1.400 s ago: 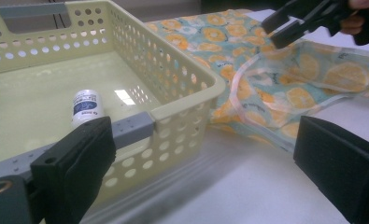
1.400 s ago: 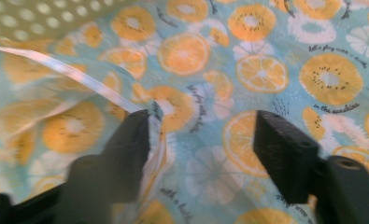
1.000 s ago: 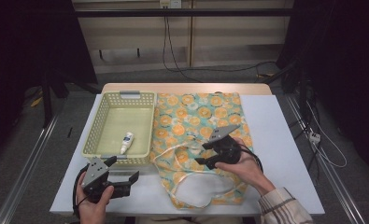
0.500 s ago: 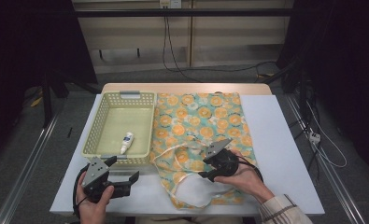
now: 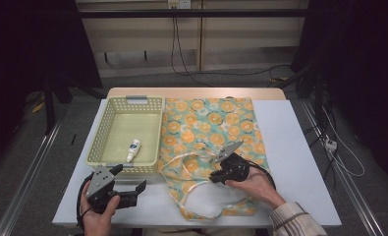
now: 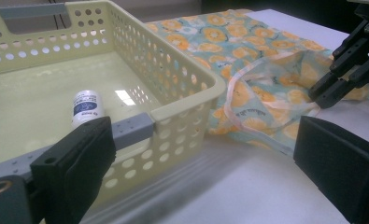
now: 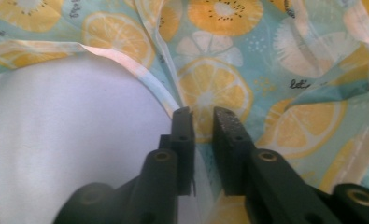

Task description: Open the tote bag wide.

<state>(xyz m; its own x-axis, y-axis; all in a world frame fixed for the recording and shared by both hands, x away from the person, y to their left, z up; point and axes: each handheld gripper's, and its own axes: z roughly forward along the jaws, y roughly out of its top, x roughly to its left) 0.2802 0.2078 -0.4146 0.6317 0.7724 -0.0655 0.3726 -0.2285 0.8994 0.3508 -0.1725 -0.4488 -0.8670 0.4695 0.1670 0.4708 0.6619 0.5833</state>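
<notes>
Both of your grippers were low over the table. Your right gripper [image 7: 202, 114] had just been closing its jaws and now pinched a fold of the orange-print cloth [image 5: 211, 123], near its white-trimmed edge [image 7: 126, 63] at the near end. Your left gripper [image 5: 127, 184] stood wide open with nothing between the jaws, just in front of the yellow basket [image 5: 98, 147], where a small white bottle [image 5: 132, 150] lay.

A basket [image 5: 153, 129] holding a bottle [image 5: 133, 150] lies left of the cloth bag [image 5: 212, 125].
</notes>
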